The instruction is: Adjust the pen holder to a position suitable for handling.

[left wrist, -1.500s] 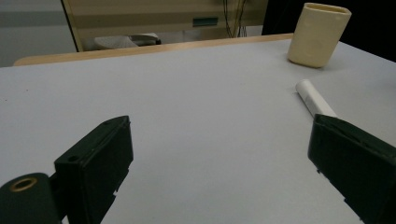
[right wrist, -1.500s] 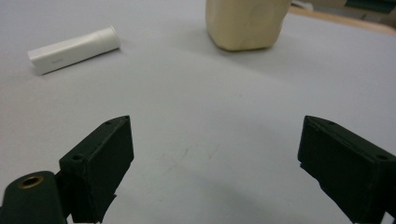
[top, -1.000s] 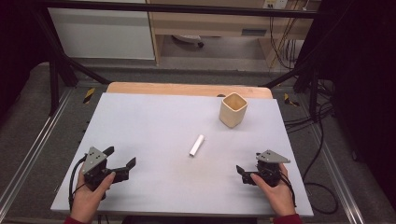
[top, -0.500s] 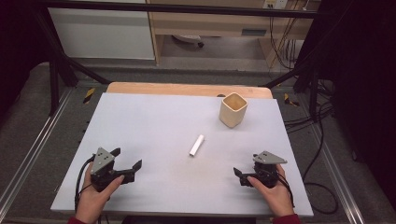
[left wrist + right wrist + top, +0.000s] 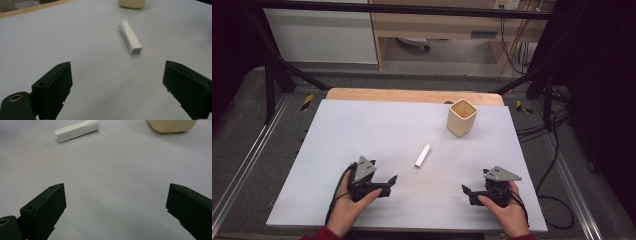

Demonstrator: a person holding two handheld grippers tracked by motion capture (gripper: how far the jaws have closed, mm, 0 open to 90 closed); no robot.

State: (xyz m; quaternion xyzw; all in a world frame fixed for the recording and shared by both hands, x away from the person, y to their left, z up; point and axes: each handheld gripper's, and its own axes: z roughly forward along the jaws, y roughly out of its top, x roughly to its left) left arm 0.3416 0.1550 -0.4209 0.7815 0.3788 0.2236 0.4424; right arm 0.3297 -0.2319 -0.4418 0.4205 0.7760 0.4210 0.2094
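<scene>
Jaws spread wide on both sides, nothing between them. Left gripper (image 5: 388, 181) sits low over the near-left part of the pale grey table surface (image 5: 362, 130), jaws aimed toward the middle; right gripper (image 5: 466, 192) mirrors it near the near-right corner, jaws also facing inward. Each is held in a hand coming in over the near edge.

Target as I read it: small white plastic tube with one round end and one squared end (image 5: 422, 155). It lies flat around the middle of the surface, slightly toward the near edge, long axis running roughly near-to-far with a slight tilt. In the left gripper view the tube (image 5: 130, 37) is straight ahead of the open jaws, squared end nearest, clear gap of bare surface before it. In the right gripper view the tube (image 5: 77, 130) is off to the upper left, well apart from the jaws.

Beige squarish open-top cup (image 5: 461, 117) stands upright toward the far-right of the surface, near the tube but not touching. Its base shows at the top edge of both gripper views (image 5: 132, 3) (image 5: 172, 126).

Progress, my read: nothing done yet. Tube untouched, cup looks empty from above. Left gripper looks better lined up for the approach. Left to do: close in, pinch the tube across its short side, lift, probably carry to the cup and drop it in.
</scene>
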